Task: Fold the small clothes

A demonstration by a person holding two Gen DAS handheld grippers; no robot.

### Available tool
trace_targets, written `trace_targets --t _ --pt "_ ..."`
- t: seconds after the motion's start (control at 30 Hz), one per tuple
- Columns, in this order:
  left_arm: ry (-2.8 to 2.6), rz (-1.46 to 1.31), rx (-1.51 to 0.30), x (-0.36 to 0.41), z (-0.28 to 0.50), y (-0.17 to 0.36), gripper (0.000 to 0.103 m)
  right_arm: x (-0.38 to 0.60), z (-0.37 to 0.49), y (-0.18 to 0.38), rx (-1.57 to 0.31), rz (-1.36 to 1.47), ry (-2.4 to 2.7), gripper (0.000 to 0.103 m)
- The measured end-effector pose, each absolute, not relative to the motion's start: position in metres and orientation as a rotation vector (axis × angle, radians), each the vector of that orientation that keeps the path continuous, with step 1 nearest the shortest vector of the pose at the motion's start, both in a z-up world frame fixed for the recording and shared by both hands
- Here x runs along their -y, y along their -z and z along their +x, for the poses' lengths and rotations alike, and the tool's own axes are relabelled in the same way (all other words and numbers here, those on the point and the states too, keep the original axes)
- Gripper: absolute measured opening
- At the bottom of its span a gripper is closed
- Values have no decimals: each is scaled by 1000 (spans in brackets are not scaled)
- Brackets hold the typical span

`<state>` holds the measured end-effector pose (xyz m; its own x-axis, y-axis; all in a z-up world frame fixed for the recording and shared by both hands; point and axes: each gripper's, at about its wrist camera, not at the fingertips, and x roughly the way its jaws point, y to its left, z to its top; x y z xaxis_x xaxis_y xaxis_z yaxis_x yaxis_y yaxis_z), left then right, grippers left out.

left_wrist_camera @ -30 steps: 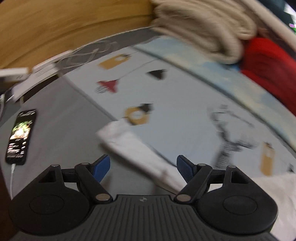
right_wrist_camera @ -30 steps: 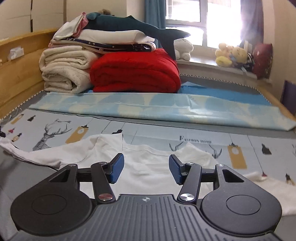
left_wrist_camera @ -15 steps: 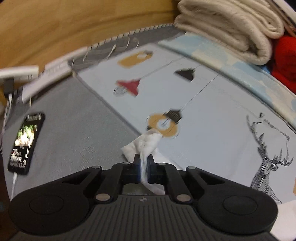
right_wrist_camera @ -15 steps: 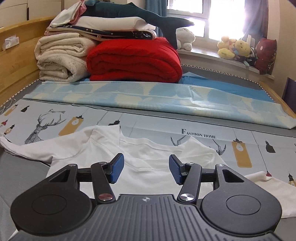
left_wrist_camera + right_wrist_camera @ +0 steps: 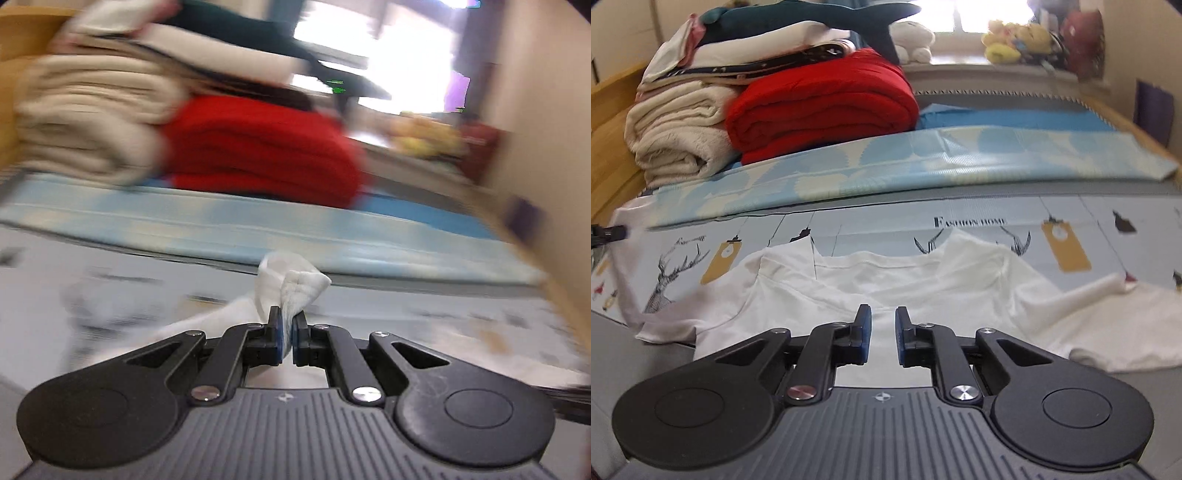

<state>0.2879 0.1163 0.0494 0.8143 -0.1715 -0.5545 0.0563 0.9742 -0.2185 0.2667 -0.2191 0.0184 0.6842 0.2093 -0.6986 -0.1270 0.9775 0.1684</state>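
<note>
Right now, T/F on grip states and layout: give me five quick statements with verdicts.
1. The left gripper is shut on a white sleeve end. True.
2. The right gripper is clamped on the shirt. False: its jaws stand apart, hovering over the white shirt.
3. The red blanket lies right of the cream blankets. True.
4. The shirt is already folded into a square. False: it lies spread out.
5. The plush shark lies on the floor. False: it tops the stack.

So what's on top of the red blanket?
On the red blanket rest a dark striped cloth and a teal plush shark's tail; whatever lies behind is hidden.
</note>
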Motion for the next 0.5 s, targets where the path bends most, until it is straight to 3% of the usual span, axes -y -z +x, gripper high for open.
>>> trace_targets --t 0.07,0.1,0.13,0.17,0.27,0.5 --pt "259 -216 -642 -73 288 -45 6 226 268 -17 -805 155 -185 15" --pt "334 -228 -688 -54 290 -40 15 230 269 -16 -811 180 -183 15" --pt "409 -223 -759 -38 294 -36 32 234 270 -15 -818 200 -178 15" --pt "438 -211 -806 -27 296 -34 37 239 272 -13 -829 218 -171 16" --pt "372 -184 -763 -36 291 -51 39 251 277 -8 -861 254 -143 21" --pt "92 -81 -801 -87 296 -79 39 262 290 10 -950 381 -159 21"
